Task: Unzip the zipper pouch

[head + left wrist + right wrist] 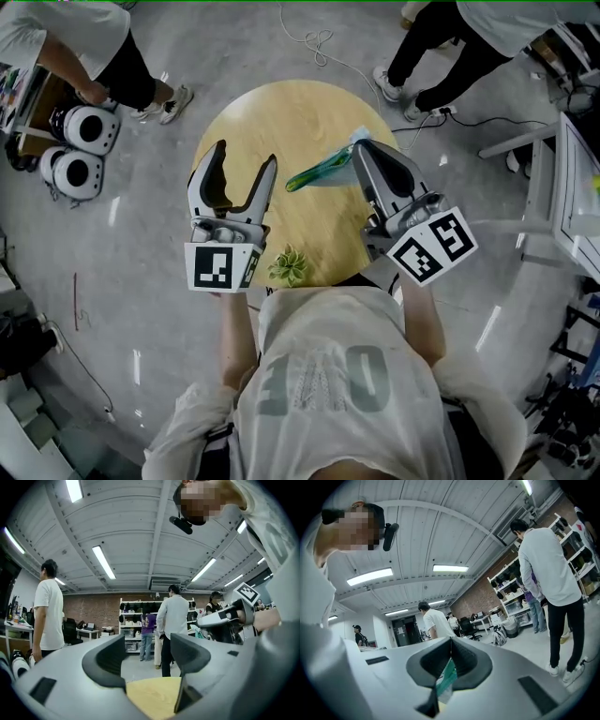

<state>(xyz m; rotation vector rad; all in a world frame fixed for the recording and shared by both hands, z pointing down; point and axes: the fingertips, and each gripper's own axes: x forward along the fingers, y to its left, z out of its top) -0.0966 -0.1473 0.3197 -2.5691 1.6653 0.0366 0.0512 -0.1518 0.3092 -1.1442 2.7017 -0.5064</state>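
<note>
The zipper pouch (317, 172) is a see-through teal-green bag held over the round wooden table (281, 112), slanting down to the left. My right gripper (360, 143) is shut on the pouch's upper right end. In the right gripper view a strip of the teal pouch (446, 680) sits pinched between the jaws of the right gripper (450, 660). My left gripper (246, 156) hovers left of the pouch with its jaws wide apart and nothing between them. In the left gripper view the left gripper (149, 660) stands open over the table top (152, 695).
A small green leafy object (288, 267) lies near the table's front edge. People stand around the table: legs at the top left (131, 75) and top right (441, 56). A white cable (319, 42) trails on the floor. White round devices (80, 150) sit at the left.
</note>
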